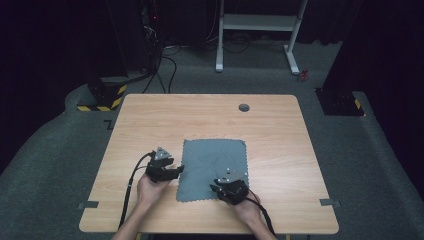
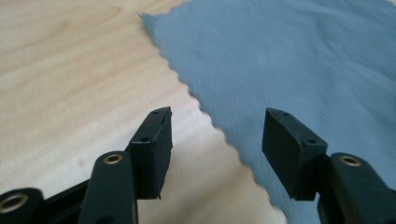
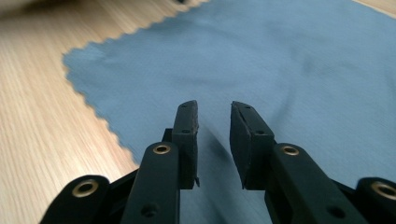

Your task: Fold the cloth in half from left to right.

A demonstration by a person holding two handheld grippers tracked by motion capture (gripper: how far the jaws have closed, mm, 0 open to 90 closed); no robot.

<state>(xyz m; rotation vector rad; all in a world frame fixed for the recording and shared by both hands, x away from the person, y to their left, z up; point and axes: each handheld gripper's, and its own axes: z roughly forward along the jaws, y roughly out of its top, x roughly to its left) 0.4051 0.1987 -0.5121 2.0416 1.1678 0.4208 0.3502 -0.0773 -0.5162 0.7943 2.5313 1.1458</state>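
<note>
Right claw (image 3: 214,140): jaws a narrow gap apart, nothing between them; held low over the cloth's near right part, judged positioned to pinch the fabric.
Left claw (image 2: 212,149): jaws wide apart, empty; straddling the cloth's left scalloped edge, one jaw over bare wood, one over fabric, judged lined up to take that edge.
Cloth (image 1: 212,167): lies flat on the counter (image 1: 150,115), near-centre, between both claws; grey-blue, square, zigzag-cut border, fine woven texture, faint creases.
Counter far zone: a small round grommet (image 1: 244,107) sits near the far edge.
</note>
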